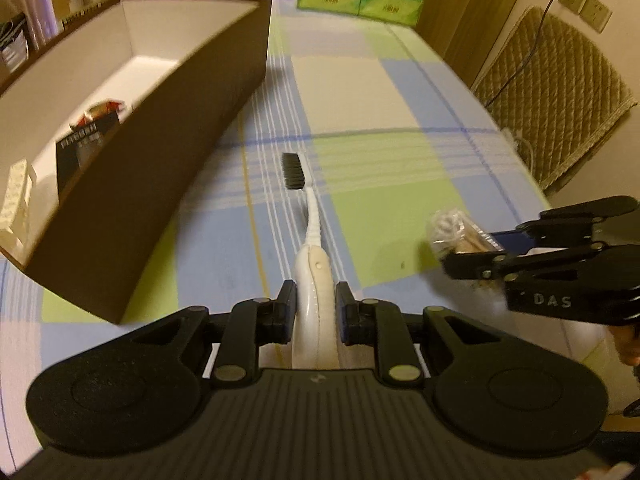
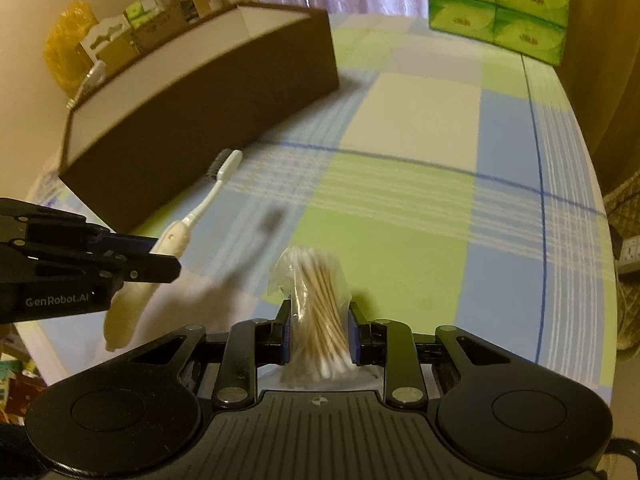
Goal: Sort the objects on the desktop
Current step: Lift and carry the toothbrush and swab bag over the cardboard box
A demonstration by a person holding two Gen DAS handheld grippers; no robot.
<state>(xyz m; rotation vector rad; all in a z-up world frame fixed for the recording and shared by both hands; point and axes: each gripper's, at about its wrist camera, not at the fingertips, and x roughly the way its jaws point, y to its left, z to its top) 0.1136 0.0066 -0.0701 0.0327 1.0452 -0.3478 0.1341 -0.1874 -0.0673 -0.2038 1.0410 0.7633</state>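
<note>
Toothbrush (image 1: 310, 264) in left claw (image 1: 313, 308) points bristles forward along claw axis

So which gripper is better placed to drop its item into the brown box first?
Left, probably. The left gripper, holding the toothbrush, sits right beside the brown box; the right gripper with cotton swabs is farther.

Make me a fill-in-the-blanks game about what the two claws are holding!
1. The left claw is shut on a white ____.
2. The right claw is shut on a bag of cotton ____.
3. The toothbrush has ____ bristles.
4. The big box is ____ on the outside.

Missing words: toothbrush, swabs, black, brown.
</note>
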